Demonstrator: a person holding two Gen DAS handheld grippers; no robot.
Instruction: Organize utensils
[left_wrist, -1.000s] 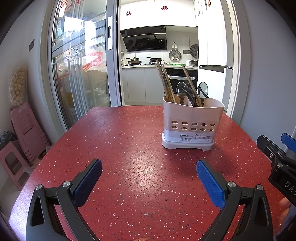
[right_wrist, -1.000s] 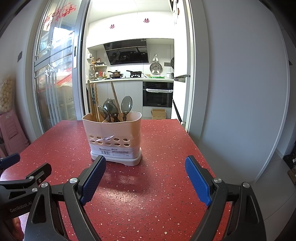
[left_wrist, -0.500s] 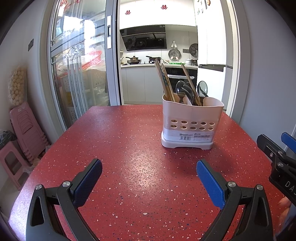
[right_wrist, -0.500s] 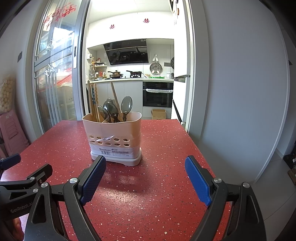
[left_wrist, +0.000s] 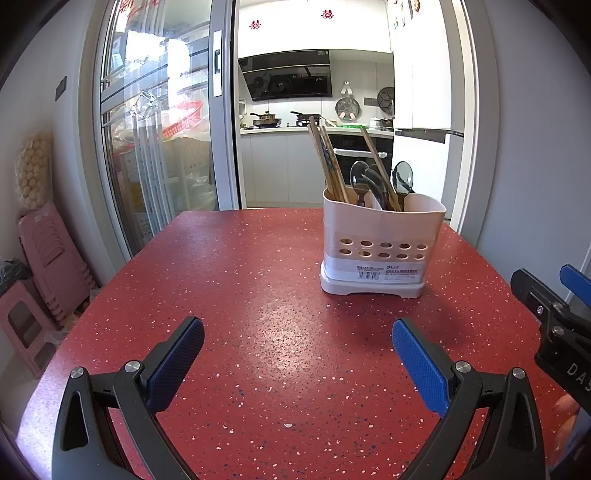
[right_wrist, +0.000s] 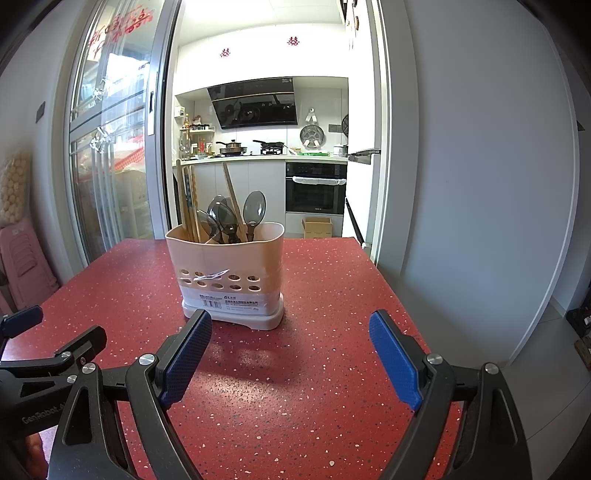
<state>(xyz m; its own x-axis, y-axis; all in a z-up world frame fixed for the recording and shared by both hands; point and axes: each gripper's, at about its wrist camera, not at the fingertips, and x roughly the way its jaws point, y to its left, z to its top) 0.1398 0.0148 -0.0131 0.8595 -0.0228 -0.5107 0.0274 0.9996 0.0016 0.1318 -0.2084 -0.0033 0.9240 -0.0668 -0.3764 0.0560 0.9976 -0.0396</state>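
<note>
Both the left gripper (left_wrist: 297, 354) and the right gripper (right_wrist: 290, 350) are held spread wide above the red speckled desk (left_wrist: 236, 295), with nothing pinched between the blue pads. The white utensil holder (right_wrist: 227, 280), filled with wooden chopsticks (right_wrist: 188, 199) and dark spoons (right_wrist: 225, 218), is seen standing upright on the desk ahead of both grippers, right of the left gripper's line and left of the right gripper's.

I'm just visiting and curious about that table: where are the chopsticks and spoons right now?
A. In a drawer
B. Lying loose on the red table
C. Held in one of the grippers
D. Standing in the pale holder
D: the chopsticks and spoons stand upright in the pale holder on the red table, while the left gripper and right gripper are both open and empty.
</note>
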